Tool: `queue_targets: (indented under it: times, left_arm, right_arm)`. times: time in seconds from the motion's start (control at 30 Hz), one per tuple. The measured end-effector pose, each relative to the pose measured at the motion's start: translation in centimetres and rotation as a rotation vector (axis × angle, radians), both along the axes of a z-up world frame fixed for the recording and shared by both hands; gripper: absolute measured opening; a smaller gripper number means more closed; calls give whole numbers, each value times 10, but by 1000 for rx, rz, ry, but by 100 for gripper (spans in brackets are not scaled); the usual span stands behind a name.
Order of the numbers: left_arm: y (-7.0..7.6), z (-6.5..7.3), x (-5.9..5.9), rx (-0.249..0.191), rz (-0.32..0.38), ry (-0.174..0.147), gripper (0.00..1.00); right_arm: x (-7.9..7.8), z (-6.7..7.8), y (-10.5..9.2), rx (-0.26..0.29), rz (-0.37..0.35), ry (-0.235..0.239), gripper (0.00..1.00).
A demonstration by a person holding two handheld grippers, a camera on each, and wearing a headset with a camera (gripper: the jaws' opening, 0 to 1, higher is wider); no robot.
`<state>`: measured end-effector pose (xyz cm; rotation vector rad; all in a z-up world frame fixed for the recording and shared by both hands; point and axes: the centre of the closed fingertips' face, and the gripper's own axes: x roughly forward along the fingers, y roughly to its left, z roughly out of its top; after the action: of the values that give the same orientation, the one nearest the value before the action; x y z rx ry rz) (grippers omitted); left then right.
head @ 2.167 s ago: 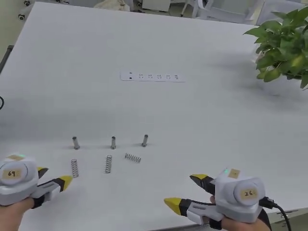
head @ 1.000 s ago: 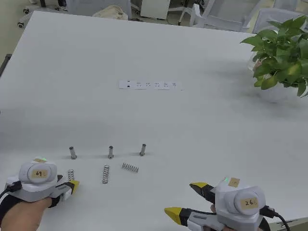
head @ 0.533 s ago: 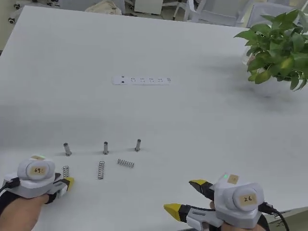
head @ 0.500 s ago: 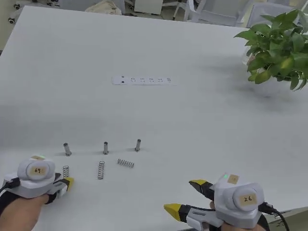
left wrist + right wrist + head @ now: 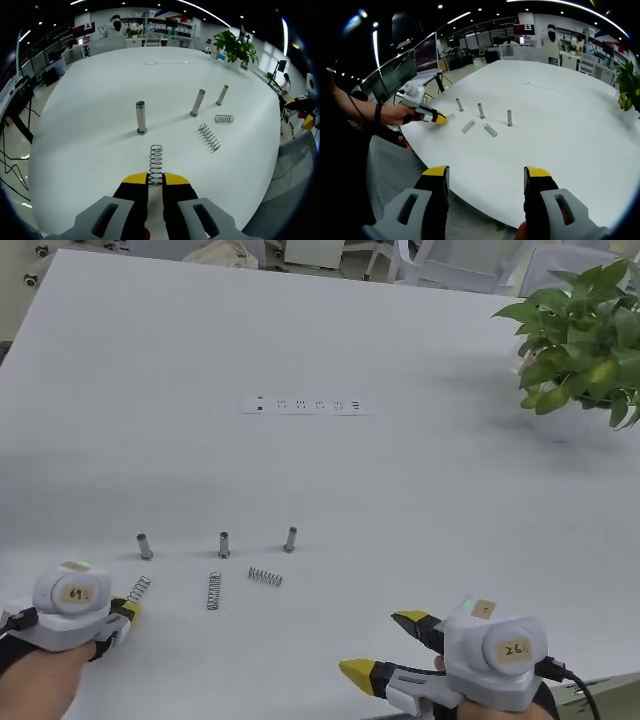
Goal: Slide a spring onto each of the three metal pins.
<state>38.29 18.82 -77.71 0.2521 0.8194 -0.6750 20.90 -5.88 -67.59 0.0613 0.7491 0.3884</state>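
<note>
The left gripper point(image 5: 155, 178) pinches the near end of a small silver coil spring point(image 5: 156, 164), whose long axis points straight ahead toward the nearest upright grey metal pin point(image 5: 141, 117); the right gripper point(image 5: 487, 175) has its jaws spread wide apart.

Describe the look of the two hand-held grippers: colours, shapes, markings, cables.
Both have rounded white-grey bodies and black jaws tipped yellow. The left gripper has a round cap with a tan label reading 69. The right gripper is labelled 26, with a green light on top. A black cable trails from each.
</note>
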Motion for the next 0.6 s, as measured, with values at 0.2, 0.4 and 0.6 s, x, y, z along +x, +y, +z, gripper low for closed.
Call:
queue_targets:
  times: [0.2, 0.4, 0.6]
  left_arm:
    - [6, 10, -6, -14, 10, -14, 3]
    - [10, 18, -16, -28, 17, -22, 3]
    - [15, 24, -22, -46, 13, -36, 3]
  right_arm:
    - [2, -2, 5, 5, 16, 4, 59]
    - [5, -3, 11, 18, 33, 6, 59]
    - [10, -2, 19, 14, 70, 7, 59]
